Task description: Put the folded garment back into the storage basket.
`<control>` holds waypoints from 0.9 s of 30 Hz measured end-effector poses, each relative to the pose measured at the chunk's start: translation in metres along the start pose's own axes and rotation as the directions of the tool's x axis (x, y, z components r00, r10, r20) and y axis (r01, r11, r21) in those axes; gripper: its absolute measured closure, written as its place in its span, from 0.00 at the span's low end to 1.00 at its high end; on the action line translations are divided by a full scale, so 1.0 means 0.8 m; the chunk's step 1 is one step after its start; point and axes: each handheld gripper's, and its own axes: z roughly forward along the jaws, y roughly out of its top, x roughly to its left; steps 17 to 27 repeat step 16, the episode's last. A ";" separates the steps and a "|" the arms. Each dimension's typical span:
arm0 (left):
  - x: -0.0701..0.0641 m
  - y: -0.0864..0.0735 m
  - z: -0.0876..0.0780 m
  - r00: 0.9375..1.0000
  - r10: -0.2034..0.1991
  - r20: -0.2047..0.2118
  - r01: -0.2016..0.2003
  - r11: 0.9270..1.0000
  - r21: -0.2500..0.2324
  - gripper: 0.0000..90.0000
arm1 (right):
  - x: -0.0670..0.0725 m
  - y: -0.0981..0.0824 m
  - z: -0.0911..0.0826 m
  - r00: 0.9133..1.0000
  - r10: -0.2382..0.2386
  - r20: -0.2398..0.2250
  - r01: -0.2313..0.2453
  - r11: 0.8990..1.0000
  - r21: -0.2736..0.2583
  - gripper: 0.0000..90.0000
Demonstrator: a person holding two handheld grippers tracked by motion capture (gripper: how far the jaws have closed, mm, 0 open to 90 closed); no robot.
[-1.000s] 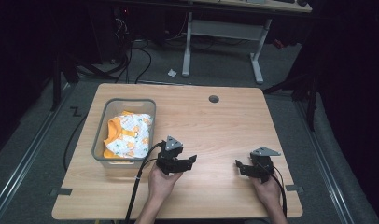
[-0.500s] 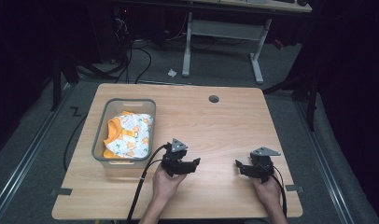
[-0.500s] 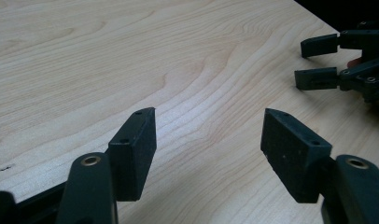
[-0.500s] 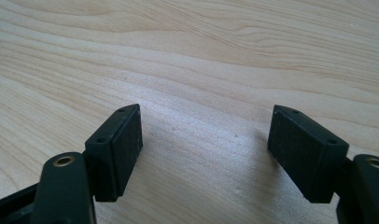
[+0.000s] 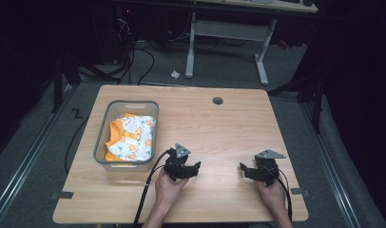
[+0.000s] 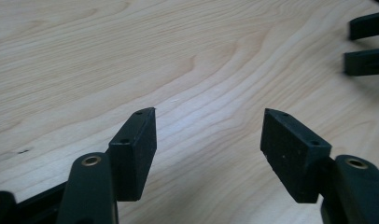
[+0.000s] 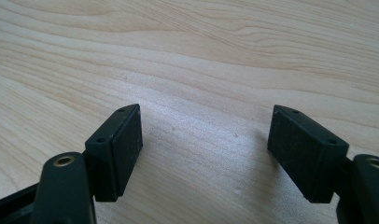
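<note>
My left gripper (image 5: 197,167) has slid away from the bin's near corner since the earlier frame, toward the lower middle of the high view, and it now sits low over the bare worktop (image 5: 219,128); my right gripper (image 5: 242,168) has kept its place at lower right. The left gripper's fingers (image 6: 136,144) are spread with nothing between them, only wood grain showing through the gap. The right gripper's fingers (image 7: 120,144) are spread just as wide, also empty.

The thing I judge the work turns on is the orange-and-white printed garment (image 5: 130,137), bunched inside the grey bin (image 5: 101,142) at centre left of the high view. It lies to the upper left of my left gripper, which is clearly the nearer of the two; the right gripper is well apart from it, across the worktop. The bin's long axis runs from the near edge toward the far edge. Both sets of fingers point inward at each other, so the left gripper would need to turn back toward the bin.
</note>
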 end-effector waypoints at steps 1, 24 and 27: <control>0.000 -0.002 0.002 1.000 0.004 -0.012 -0.004 1.000 0.003 0.41 | 0.000 0.000 0.000 1.000 0.000 0.000 0.000 1.000 0.000 0.29; -0.004 -0.017 0.016 0.992 0.050 -0.112 -0.045 0.998 0.039 0.31 | 0.000 0.000 0.000 1.000 0.001 0.000 -0.001 1.000 0.000 0.30; -0.004 -0.017 0.016 0.992 0.050 -0.112 -0.045 0.998 0.039 0.31 | 0.000 0.000 0.000 1.000 0.001 0.000 -0.001 1.000 0.000 0.30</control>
